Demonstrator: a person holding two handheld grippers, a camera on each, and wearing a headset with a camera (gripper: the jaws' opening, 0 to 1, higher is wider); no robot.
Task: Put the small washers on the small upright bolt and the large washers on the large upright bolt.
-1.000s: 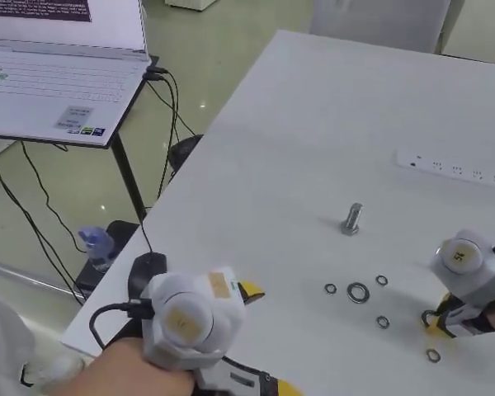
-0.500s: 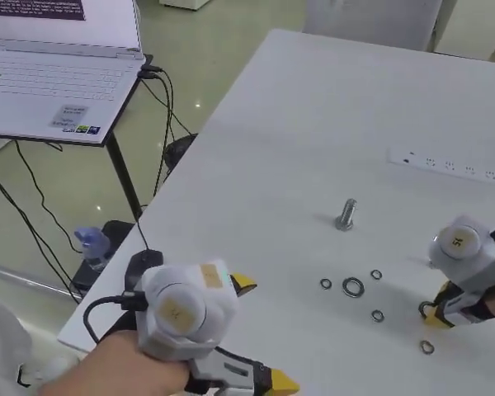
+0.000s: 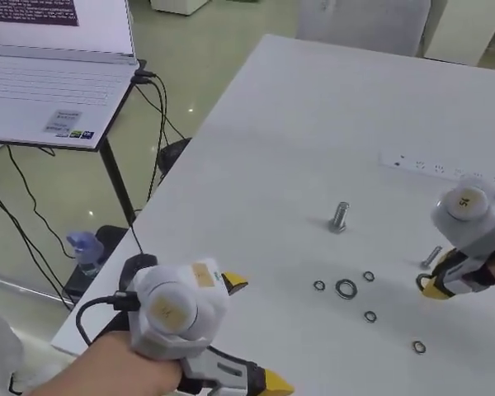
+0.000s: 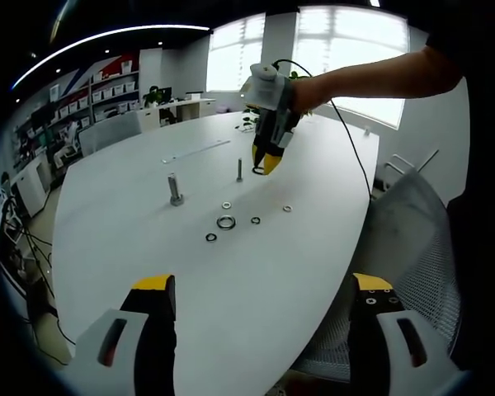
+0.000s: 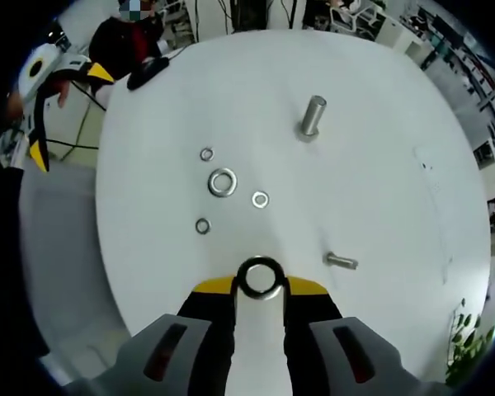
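Washer [image 5: 260, 278] pinched flat in the closed right gripper [image 5: 261, 289], poised near the small upright bolt [image 3: 431, 256], seemingly for threading on. Left gripper [image 4: 261, 287] hangs wide open, empty, back at the table [image 3: 272, 148] edge.

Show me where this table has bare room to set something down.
Bare: the table beyond the large bolt, left of the power strip, and its edge by the left gripper. Crowded: loose washers between that bolt and the right gripper.

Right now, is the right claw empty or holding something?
Holding: the right claw is shut on a washer, whose ring sits pinched between the two jaws in the right gripper view.
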